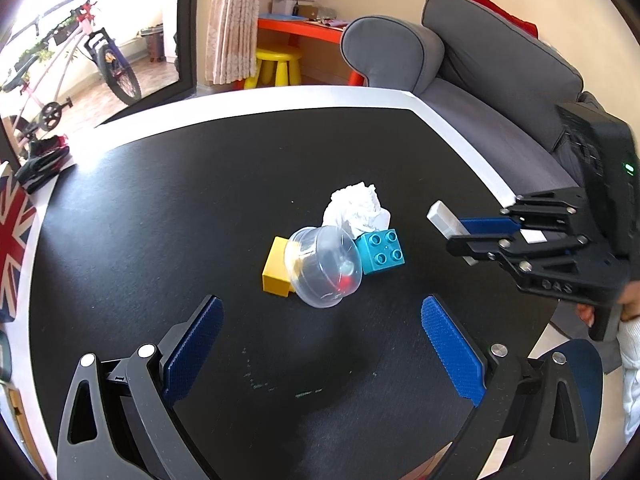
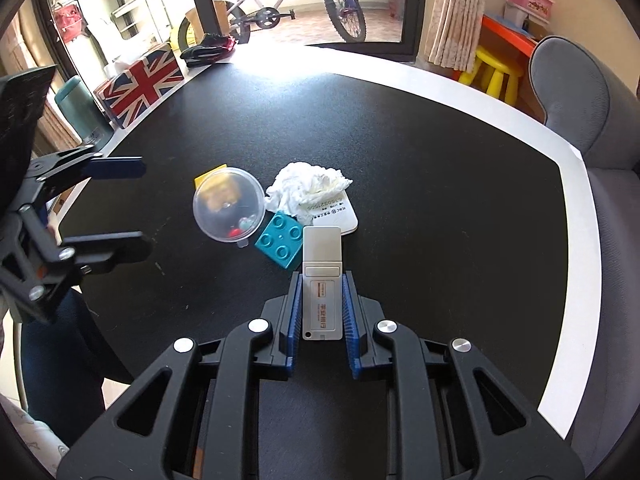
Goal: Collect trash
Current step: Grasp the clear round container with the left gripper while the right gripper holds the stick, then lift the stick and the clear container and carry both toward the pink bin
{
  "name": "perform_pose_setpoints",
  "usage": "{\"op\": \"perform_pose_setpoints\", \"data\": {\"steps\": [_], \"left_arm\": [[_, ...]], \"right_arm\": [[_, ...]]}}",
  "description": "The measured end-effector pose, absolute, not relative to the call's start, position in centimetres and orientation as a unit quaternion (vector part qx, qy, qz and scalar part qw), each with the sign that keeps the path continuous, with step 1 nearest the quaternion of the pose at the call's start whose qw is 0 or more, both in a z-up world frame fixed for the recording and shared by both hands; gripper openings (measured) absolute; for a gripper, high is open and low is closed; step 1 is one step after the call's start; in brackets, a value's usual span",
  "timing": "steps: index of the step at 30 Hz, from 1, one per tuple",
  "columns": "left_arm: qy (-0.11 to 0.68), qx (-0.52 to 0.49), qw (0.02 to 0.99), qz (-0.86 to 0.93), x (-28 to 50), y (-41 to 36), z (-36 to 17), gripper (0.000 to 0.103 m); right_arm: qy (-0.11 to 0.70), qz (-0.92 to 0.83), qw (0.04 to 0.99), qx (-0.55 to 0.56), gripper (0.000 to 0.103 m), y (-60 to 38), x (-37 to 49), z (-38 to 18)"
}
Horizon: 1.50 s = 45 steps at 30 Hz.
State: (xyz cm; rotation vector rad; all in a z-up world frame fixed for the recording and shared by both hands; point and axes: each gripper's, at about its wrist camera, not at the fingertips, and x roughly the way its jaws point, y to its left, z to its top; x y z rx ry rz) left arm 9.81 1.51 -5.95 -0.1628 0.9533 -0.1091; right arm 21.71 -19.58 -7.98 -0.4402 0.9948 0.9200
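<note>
Room: we see a living room with a grey sofa [image 1: 500,92] on the right, a yellow stool [image 1: 279,65] far off, and a bike [image 2: 288,8] out past the glass door
Table: our black table [image 1: 200,200] has a white edge, and a small pile of things sits in the middle
Pile: we count a crumpled white tissue [image 1: 358,208], a clear plastic cup [image 1: 324,266] lying on its side, a yellow block [image 1: 275,270] and a teal block [image 1: 380,251], all touching or just beside each other
Card: a white card [image 2: 340,216] lies under the far side of the tissue
Right gripper: our right gripper [image 2: 322,308] is squeezed tight on a little white stick [image 2: 322,276], maybe a USB stick, and holds it up off the table, near the teal block
Left gripper: our left gripper [image 1: 320,352] is wide open with nothing in it, and it points down at the table just near the cup
Done: we think one small thing is picked up
Left to do: the tissue and the cup look like trash and they are not picked up yet, and we see no bin
Hands: both grippers tip down toward the pile, one from each side
</note>
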Motion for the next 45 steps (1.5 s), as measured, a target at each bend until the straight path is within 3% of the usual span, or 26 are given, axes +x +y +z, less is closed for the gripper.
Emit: {"op": "perform_pose_setpoints", "data": {"steps": [12, 14, 22, 25, 31, 36, 38, 40, 45], "left_arm": [[0.478, -0.137, 0.866, -0.054, 11.2, 2.0, -8.7, 0.094], [0.481, -0.148, 0.862, -0.057, 11.3, 2.1, -9.2, 0.082], [0.487, -0.178, 0.853, -0.066, 11.7, 2.1, -10.3, 0.058], [0.485, -0.183, 0.853, -0.067, 11.8, 1.9, -10.5, 0.055], [0.485, -0.185, 0.852, -0.068, 12.4, 1.7, -10.7, 0.037], [0.480, -0.190, 0.854, -0.069, 12.5, 1.8, -10.5, 0.031], [0.478, -0.189, 0.855, -0.071, 12.5, 1.7, -10.3, 0.025], [0.476, -0.186, 0.856, -0.071, 12.5, 1.7, -10.1, 0.010], [0.474, -0.180, 0.859, -0.075, 12.4, 1.7, -9.8, 0.006]], "right_arm": [[0.446, 0.421, 0.765, -0.197, 0.019, -20.7, 21.3, -7.4], [0.446, 0.420, 0.766, -0.197, 0.019, -20.8, 21.4, -7.4], [0.448, 0.418, 0.766, -0.194, 0.019, -20.9, 21.5, -7.7], [0.449, 0.418, 0.766, -0.194, 0.019, -21.0, 21.5, -7.8], [0.448, 0.418, 0.766, -0.193, 0.019, -21.0, 21.5, -7.8], [0.449, 0.418, 0.765, -0.193, 0.019, -21.1, 21.5, -8.0], [0.449, 0.419, 0.766, -0.193, 0.019, -21.1, 21.4, -8.0], [0.448, 0.419, 0.766, -0.192, 0.019, -21.1, 21.4, -7.9], [0.446, 0.420, 0.767, -0.190, 0.019, -21.1, 21.3, -7.9]]}}
